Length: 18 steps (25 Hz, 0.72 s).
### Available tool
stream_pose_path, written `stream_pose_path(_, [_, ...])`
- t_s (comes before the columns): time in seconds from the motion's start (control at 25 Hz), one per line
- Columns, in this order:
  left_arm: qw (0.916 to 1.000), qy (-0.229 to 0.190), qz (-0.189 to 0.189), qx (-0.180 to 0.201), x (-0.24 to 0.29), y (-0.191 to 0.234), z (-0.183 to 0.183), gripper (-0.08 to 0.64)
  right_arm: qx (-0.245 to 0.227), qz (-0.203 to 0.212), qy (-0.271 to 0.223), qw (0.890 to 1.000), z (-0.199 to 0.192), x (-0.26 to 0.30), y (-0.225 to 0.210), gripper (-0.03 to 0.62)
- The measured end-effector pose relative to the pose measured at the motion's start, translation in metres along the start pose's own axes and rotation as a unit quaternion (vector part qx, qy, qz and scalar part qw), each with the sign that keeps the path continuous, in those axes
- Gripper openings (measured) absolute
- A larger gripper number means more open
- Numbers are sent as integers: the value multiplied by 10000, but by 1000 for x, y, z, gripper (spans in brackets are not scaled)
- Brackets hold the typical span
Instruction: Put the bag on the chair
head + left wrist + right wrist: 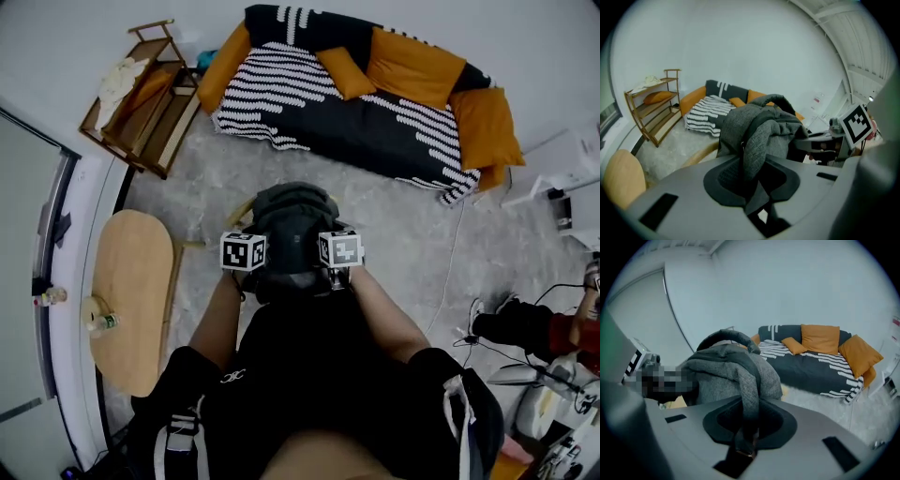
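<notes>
Left gripper: closed on a strap of the bag.
Right gripper: closed on another strap.
Bag: held over the wooden chair.

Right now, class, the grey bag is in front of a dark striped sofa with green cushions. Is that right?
Not quite. The cushions are orange, not green, as the right gripper view shows. The rest stands: the grey bag is in front of the dark striped sofa.

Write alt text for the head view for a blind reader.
Seen from above, a person holds a grey bag with the left gripper and right gripper over a mostly hidden wooden chair. Beyond stand a striped sofa with orange cushions, a wooden shelf and an oval table.
</notes>
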<state>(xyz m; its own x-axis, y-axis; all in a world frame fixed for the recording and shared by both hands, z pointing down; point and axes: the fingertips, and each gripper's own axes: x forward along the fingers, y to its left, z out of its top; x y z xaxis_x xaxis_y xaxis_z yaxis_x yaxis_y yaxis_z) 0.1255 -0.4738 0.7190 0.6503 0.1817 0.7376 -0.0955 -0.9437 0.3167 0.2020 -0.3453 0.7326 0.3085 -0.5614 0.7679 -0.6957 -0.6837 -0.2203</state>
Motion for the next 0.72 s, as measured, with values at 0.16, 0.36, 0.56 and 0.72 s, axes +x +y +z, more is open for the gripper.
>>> stream_pose_path(0.16, [9995, 288, 40, 88, 25, 16, -42, 71, -906, 41, -89, 9958, -32, 25, 10, 72])
stream_pose_path(0.36, [9999, 126, 26, 104, 22, 27, -39, 72, -1029, 33, -14, 9947, -25, 34, 15, 73])
stream_pose_path(0.56, [9996, -2, 118, 237, 28, 31, -33, 78, -1181, -48, -2, 9930, -21, 43, 11, 77])
stream_pose_path(0.72, [9988, -9, 343, 352, 36, 36, -24, 97, -1260, -217, -12, 9918, -13, 54, 4, 92])
